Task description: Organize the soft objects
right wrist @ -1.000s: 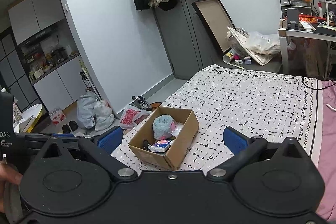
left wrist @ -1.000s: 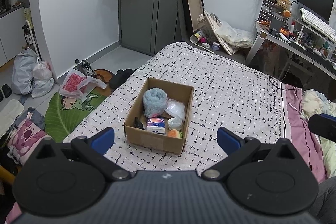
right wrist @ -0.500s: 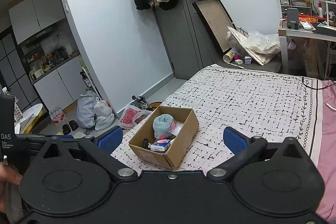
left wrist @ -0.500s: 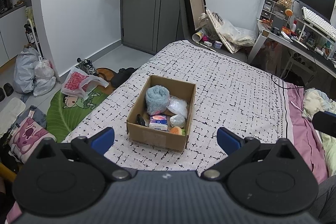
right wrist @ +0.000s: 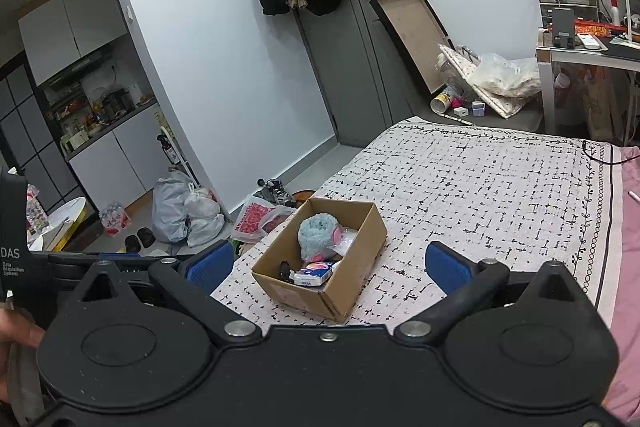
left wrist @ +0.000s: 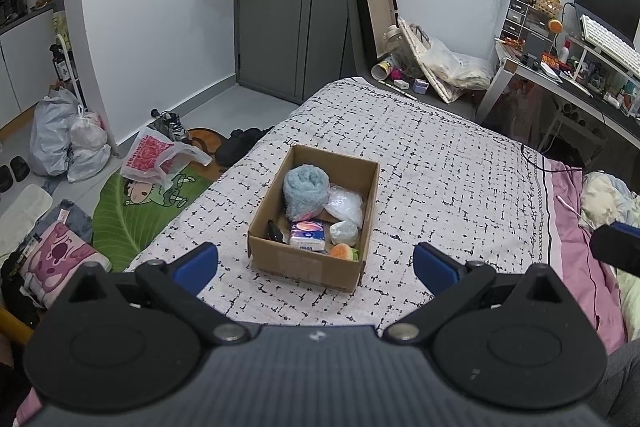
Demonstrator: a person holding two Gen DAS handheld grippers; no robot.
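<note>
A cardboard box [left wrist: 308, 269] sits on the bed's black-and-white patterned cover [left wrist: 448, 187]. It holds a rolled fluffy blue towel [left wrist: 306, 189], a clear plastic bag [left wrist: 344, 203], a tissue pack [left wrist: 307, 235], a white wad [left wrist: 344, 231], an orange soft thing [left wrist: 341, 251] and a small black item [left wrist: 274, 231]. The box also shows in the right wrist view [right wrist: 316, 293] with the towel [right wrist: 318, 237]. My left gripper [left wrist: 316, 265] is open and empty, held back above the bed's near side. My right gripper [right wrist: 328, 265] is open and empty, also short of the box.
Plastic bags [left wrist: 68, 143], a red-print bag [left wrist: 154, 157] and a green leaf mat [left wrist: 128, 207] lie on the floor left of the bed. A desk [left wrist: 560, 79] with clutter stands at the right. A pink sheet [left wrist: 576, 247] edges the bed's right side.
Both grippers have drifted slightly back and up; the box sits a little farther away in both views. Both stay open.
</note>
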